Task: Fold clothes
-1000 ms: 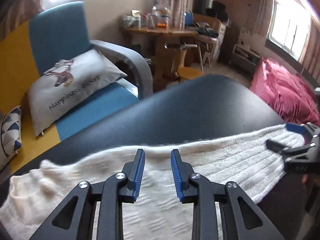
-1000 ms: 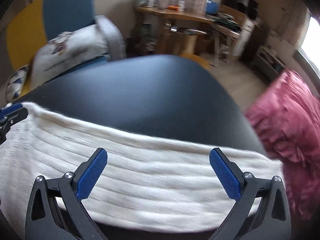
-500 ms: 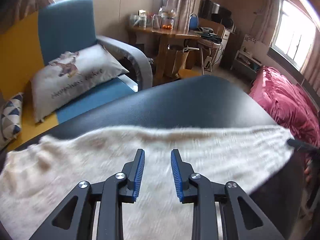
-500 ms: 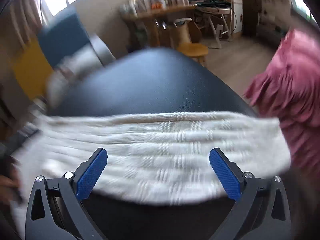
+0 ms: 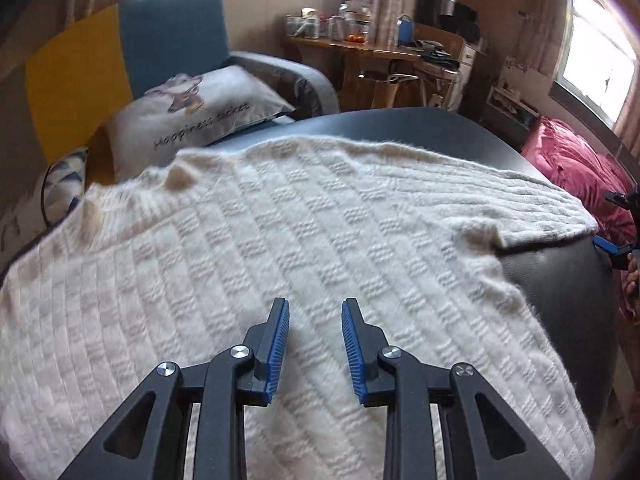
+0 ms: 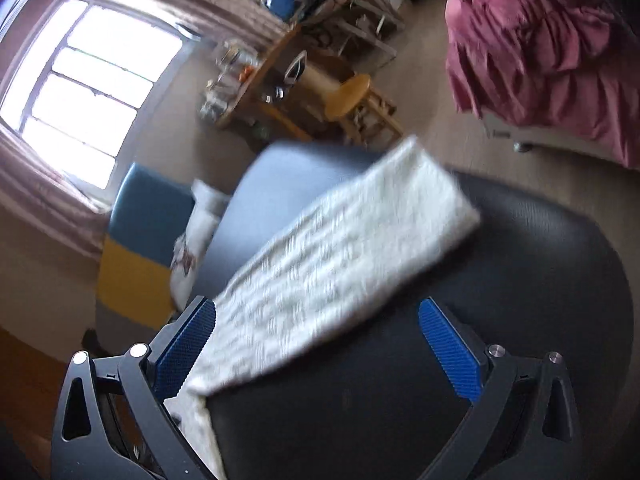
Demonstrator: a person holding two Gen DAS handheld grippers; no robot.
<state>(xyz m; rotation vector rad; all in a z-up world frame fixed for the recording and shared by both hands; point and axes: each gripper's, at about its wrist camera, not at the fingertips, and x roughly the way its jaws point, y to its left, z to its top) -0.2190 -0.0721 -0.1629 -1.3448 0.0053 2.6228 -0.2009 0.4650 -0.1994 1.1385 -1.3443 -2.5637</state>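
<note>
With the cream knit sweater [image 5: 304, 240] spread across the dark worktop [image 5: 560, 280], both the left gripper [image 5: 315, 344] and right gripper [image 6: 316, 344] hovered, fingers apart and empty, so the next fold likely needed the sleeve at two o'clock gripped.

Fuzzy cream knit sweater [image 5: 304, 248] on a matt, grained black leather-like tabletop [image 5: 556, 276].

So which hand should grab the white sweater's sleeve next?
Probably the right. The right gripper stands wide open with the sleeve of the white sweater just ahead. The left gripper hovers over the sweater's middle.
</note>
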